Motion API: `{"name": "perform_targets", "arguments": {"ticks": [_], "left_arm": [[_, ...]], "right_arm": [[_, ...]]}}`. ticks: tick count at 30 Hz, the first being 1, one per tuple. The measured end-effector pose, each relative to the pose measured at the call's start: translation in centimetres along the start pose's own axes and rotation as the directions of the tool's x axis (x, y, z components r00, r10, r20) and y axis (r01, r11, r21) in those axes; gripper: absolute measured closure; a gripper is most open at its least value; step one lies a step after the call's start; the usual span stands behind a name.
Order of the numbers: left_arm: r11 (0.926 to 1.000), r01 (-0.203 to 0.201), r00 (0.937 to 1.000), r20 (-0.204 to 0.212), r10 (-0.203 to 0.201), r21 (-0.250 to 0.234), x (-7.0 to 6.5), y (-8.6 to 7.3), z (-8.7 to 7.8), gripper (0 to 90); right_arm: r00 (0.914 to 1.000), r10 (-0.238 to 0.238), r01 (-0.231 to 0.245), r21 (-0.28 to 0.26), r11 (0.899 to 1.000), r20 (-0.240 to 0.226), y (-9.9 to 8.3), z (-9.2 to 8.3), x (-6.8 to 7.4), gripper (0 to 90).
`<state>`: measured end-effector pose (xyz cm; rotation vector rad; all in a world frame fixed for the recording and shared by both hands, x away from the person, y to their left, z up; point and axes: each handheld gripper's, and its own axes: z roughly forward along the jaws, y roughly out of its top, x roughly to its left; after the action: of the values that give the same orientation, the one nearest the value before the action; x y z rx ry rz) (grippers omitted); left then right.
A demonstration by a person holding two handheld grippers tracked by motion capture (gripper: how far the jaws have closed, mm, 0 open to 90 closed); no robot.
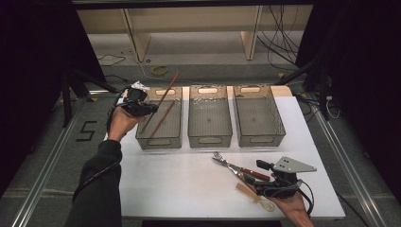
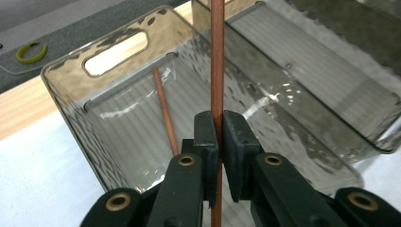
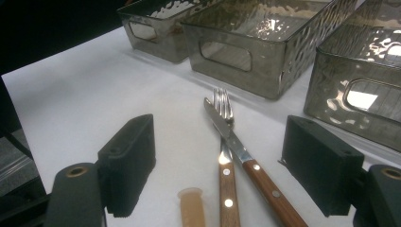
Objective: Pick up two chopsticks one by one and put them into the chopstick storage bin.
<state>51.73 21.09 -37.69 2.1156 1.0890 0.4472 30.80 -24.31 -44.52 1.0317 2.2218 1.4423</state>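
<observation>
My left gripper [image 1: 150,109] [image 2: 220,123] is shut on a long brown chopstick [image 1: 168,90] [image 2: 217,56], which slants up and back over the leftmost smoked-plastic bin [image 1: 159,142] [image 2: 71,109]. A second chopstick [image 1: 162,119] [image 2: 164,106] lies inside that bin. My right gripper [image 1: 255,174] [image 3: 224,156] rests open near the table's front right, its jaws apart on either side of the handles of a wooden-handled knife [image 1: 236,169] [image 3: 265,182] and a fork [image 1: 218,158] [image 3: 222,106]. A pale spoon [image 1: 255,196] [image 3: 191,208] lies beside them.
Two more bins, the middle one [image 1: 210,140] and the right one [image 1: 259,140], stand in a row with the left bin across the back of the white table [image 1: 179,184]. Shelving, cables and a yellow ring [image 1: 160,70] lie on the floor beyond.
</observation>
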Motion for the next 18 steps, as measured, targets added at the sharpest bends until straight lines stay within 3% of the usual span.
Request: {"name": "perform_targets", "arguments": {"ticks": [8,18], "left_arm": [[0.9987,0.051,0.9987,0.0,-0.051,-0.001,0.6,-0.9,0.6,84.0],[0.9962,0.083,0.9964,-0.014,-0.083,0.026,0.9,-1.8,1.8,83.9]], "right_arm": [[1.0,0.0,0.0,0.0,1.0,-0.001,0.0,0.0,0.0,27.1],[1.0,0.001,-0.001,0.003,1.0,-0.003,0.0,0.0,0.1,27.1]]}}
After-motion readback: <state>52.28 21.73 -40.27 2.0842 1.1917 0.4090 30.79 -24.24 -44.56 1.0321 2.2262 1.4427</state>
